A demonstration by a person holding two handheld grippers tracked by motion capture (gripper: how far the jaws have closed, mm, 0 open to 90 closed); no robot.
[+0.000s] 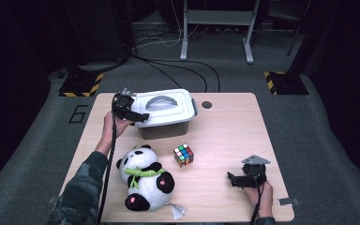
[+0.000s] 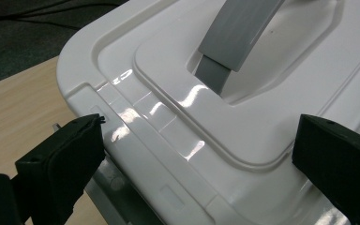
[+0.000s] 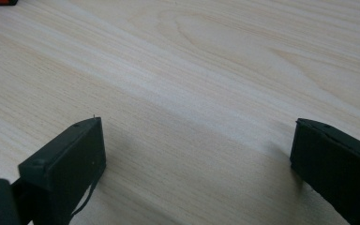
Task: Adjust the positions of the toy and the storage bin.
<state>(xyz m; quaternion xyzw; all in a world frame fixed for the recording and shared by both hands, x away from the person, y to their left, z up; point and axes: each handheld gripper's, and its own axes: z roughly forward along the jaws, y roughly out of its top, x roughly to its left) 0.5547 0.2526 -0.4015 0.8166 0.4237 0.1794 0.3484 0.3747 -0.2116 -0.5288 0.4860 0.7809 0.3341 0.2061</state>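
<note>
Left gripper (image 2: 194, 154) jaws apart over white box lid (image 2: 243, 122) corner, grey handle (image 2: 236, 37) close up, right gripper (image 3: 194, 154) jaws apart above bare table (image 3: 206, 70), high view added panda plush (image 1: 145, 180), colour cube (image 1: 183, 155), floor marked "6" (image 1: 78, 114)

On the wooden table (image 1: 225, 126) there is one white lidded storage box (image 1: 166, 112) at the far left, one plush panda (image 1: 145, 178) at the near left, and one colour-tiled puzzle cube (image 1: 183, 155) near the middle. Two handheld grippers are there: the left gripper (image 1: 138, 116) and the right gripper (image 1: 232, 179).
</note>
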